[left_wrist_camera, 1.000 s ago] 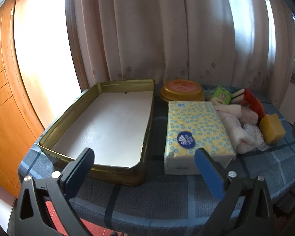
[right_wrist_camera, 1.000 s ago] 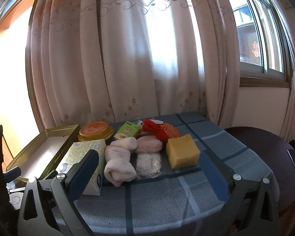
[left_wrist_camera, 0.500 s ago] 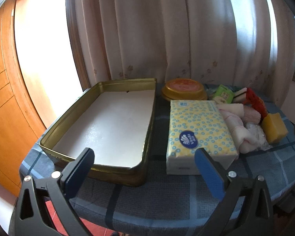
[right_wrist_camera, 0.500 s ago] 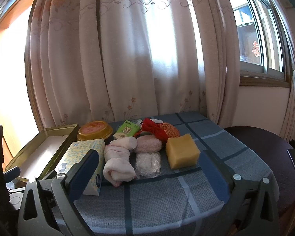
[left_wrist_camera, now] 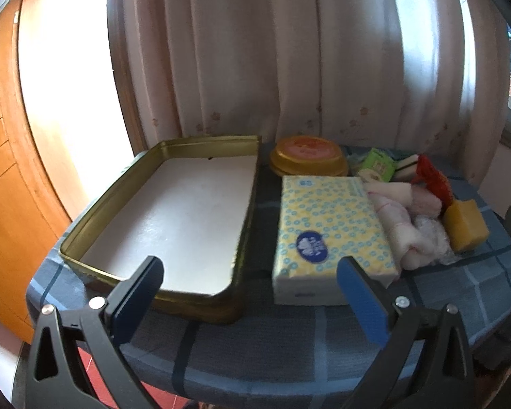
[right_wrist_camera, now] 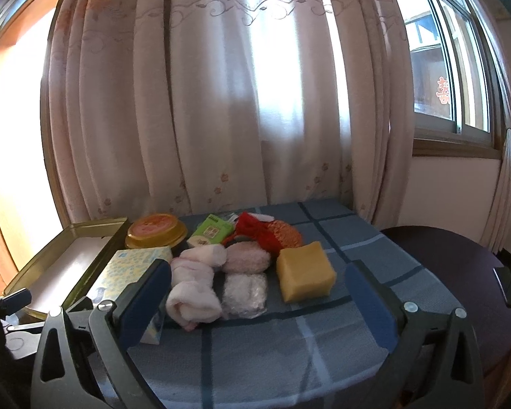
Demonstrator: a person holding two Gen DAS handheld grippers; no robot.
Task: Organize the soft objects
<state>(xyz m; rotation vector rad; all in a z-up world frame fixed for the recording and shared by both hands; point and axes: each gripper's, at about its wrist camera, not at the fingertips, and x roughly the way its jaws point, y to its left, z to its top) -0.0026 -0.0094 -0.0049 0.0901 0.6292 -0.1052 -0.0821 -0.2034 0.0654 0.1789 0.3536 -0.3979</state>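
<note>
Nearest, the left gripper (left_wrist_camera: pixel 250 294) and right gripper (right_wrist_camera: pixel 259 301) both hang wide apart w/ nothing in them, low at the table's (right_wrist_camera: pixel 289 351) front edge. Since a sec ago almost nothing moved; the left view slid a tiny bit, so no pick has begun, I think. Next come the tissue pack (left_wrist_camera: pixel 327 228), the white rolled cloths (right_wrist_camera: pixel 194 288), the yellow sponge (right_wrist_camera: pixel 305 272), all on the table, none in the gold tin tray (left_wrist_camera: pixel 81 266) yet. Farther back sit a round orange lid (left_wrist_camera: pixel 306 153) & red mesh scrubber (right_wrist_camera: pixel 272 231). Only the left view shows the tray's whole white floor; only the right shows the window (right_wrist_camera: pixel 439 68).
</note>
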